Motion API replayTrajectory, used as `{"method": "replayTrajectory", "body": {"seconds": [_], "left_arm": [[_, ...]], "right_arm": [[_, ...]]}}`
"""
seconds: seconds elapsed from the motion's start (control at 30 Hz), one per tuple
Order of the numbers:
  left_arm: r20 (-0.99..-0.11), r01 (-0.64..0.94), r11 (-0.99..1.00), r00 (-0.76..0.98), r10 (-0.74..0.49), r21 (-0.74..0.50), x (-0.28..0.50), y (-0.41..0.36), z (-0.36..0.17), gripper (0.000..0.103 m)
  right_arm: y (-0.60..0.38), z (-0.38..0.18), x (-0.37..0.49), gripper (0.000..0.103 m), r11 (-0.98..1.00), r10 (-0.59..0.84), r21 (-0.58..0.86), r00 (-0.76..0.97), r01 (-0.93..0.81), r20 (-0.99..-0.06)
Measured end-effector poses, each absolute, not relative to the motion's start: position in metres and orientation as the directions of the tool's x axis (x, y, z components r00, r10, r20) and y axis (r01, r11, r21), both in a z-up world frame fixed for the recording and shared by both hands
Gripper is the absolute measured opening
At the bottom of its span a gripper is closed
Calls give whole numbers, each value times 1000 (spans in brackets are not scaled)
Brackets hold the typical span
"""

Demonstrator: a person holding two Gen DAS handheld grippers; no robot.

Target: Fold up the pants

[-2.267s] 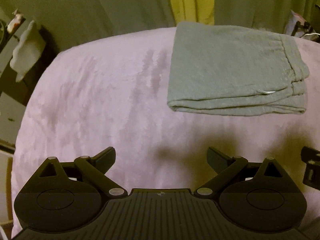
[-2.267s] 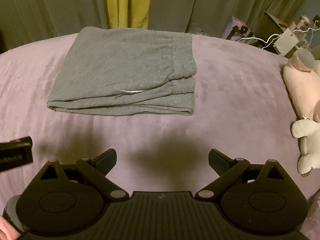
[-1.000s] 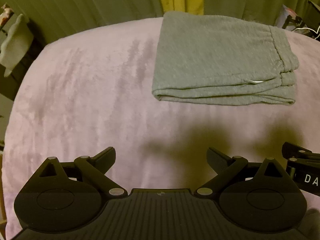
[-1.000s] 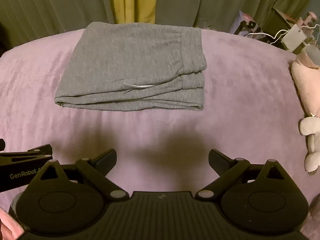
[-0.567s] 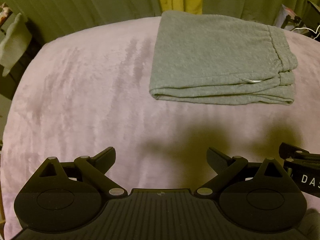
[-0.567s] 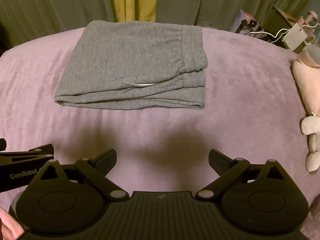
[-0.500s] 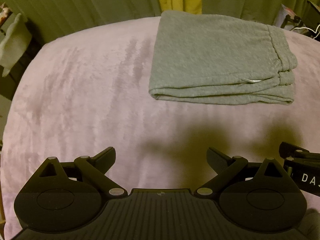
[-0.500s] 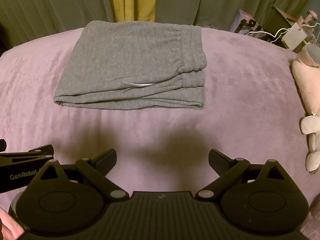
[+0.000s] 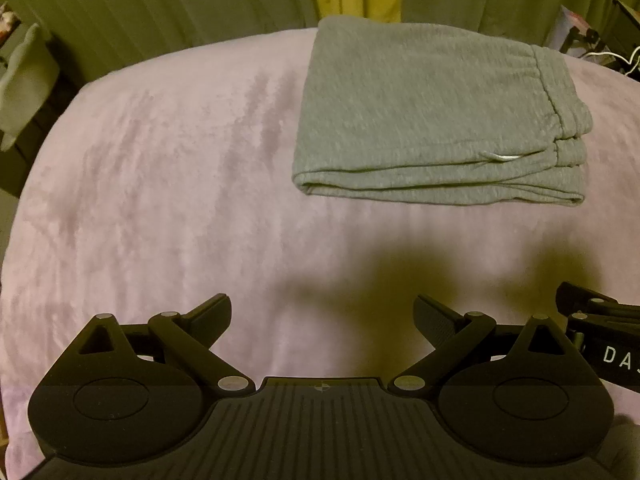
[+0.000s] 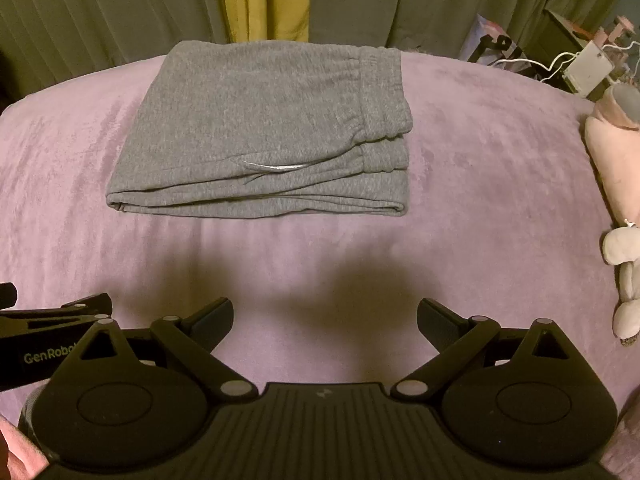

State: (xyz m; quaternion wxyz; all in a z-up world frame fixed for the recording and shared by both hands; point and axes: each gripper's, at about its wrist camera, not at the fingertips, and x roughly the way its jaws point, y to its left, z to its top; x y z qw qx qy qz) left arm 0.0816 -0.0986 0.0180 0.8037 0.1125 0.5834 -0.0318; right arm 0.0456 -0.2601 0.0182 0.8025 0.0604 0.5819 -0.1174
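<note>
pants (image 10: 260, 128) folded on blanket (image 10: 460, 220) | left hand-held gripper (image 9: 322, 316) apart | right hand-held gripper (image 10: 325, 316) apart

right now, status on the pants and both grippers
Left gripper open, empty, short of the pants. Right gripper open, empty, same. Grey pants folded flat on the pink blanket. Plush toy far right, clear of them.
</note>
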Motion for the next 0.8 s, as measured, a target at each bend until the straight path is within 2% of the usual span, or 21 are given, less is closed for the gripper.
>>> {"method": "replayTrajectory", "body": {"seconds": [0.8], "left_arm": [[-946,180,974,315,76,138,82,-99,17,100]], "right_arm": [[-258,16,45,98,966,-117,-39,294,257,-949]]}}
